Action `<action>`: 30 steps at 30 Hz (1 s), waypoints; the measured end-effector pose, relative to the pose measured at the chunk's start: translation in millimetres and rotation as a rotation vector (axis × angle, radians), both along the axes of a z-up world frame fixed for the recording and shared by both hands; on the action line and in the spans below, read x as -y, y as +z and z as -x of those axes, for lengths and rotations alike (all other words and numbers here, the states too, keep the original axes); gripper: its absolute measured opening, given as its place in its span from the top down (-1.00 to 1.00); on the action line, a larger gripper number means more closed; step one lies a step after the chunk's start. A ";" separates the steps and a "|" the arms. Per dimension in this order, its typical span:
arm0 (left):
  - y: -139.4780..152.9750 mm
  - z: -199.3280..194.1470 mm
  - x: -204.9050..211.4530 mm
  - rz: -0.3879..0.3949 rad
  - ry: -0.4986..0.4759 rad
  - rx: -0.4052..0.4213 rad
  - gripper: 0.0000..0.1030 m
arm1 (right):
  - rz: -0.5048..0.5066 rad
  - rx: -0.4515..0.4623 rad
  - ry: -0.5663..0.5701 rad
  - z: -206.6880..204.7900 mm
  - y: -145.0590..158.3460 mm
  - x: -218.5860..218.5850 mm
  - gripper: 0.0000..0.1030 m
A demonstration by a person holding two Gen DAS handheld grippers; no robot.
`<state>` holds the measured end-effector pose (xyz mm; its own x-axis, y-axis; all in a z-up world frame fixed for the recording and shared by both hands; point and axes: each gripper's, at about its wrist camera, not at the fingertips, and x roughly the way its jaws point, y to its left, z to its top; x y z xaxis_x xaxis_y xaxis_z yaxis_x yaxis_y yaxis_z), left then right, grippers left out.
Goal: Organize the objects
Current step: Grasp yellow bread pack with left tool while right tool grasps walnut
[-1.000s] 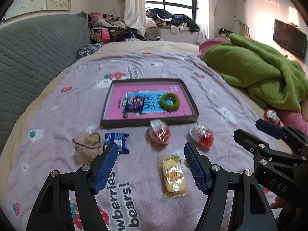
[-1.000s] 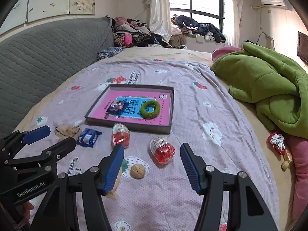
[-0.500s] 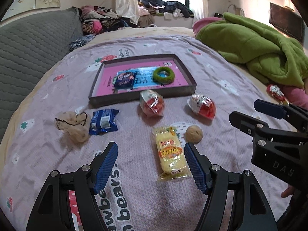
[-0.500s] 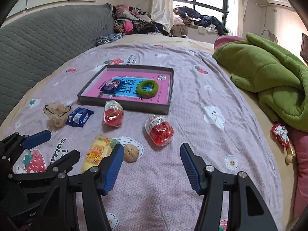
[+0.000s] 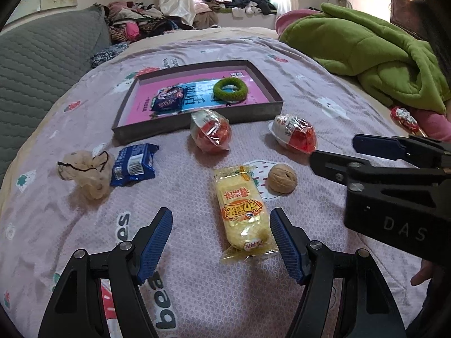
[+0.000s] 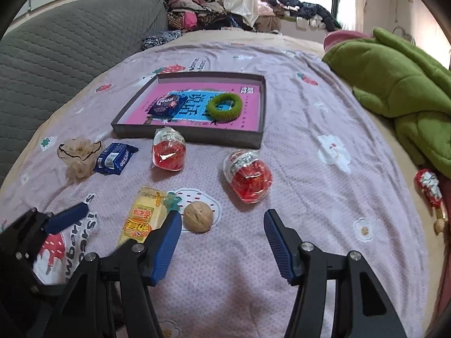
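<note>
— Looking at both grippers now, what has changed?

— Over the last second both have dropped lower and closer to the bed (image 5: 197, 281). The left gripper (image 5: 221, 226) has come down with the yellow snack (image 5: 241, 211) lying between its fingers, nearer the right one; the right gripper (image 6: 220, 226) has the walnut (image 6: 198, 216) just ahead of its left finger. Both are spread wide, holding nothing.

— So a pick is next?

— Likely. The tray (image 5: 197, 119) already holds a purple packet (image 5: 168, 102) and a green ring (image 5: 230, 90), so loose items probably go there.

— What else is out?

— Two red capsules (image 5: 210, 135) (image 5: 294, 136) lie between the grippers and the tray, one touching its front wall. A blue packet (image 5: 134, 164) and a beige scrunchie (image 5: 84, 173) sit left, touching each other.

— Any obstacles?

— The snack and walnut lie close together, so the two grippers may crowd each other. The soft, crinkly wrapper could slip.
</note>
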<state>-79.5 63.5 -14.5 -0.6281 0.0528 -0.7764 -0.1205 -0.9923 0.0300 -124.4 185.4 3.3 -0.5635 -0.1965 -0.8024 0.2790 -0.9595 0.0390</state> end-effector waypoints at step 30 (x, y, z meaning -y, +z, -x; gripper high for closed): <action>-29.9 27.5 2.3 -0.056 0.023 0.010 -0.42 | 0.049 0.178 -0.020 48.4 -62.5 22.1 -0.16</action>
<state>-107.0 61.2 -44.5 -0.6215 0.0817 -0.7791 -0.0975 -0.9949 -0.0265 -172.8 163.3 -59.2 -0.4178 -0.2280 -0.8795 0.2441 -0.9606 0.1331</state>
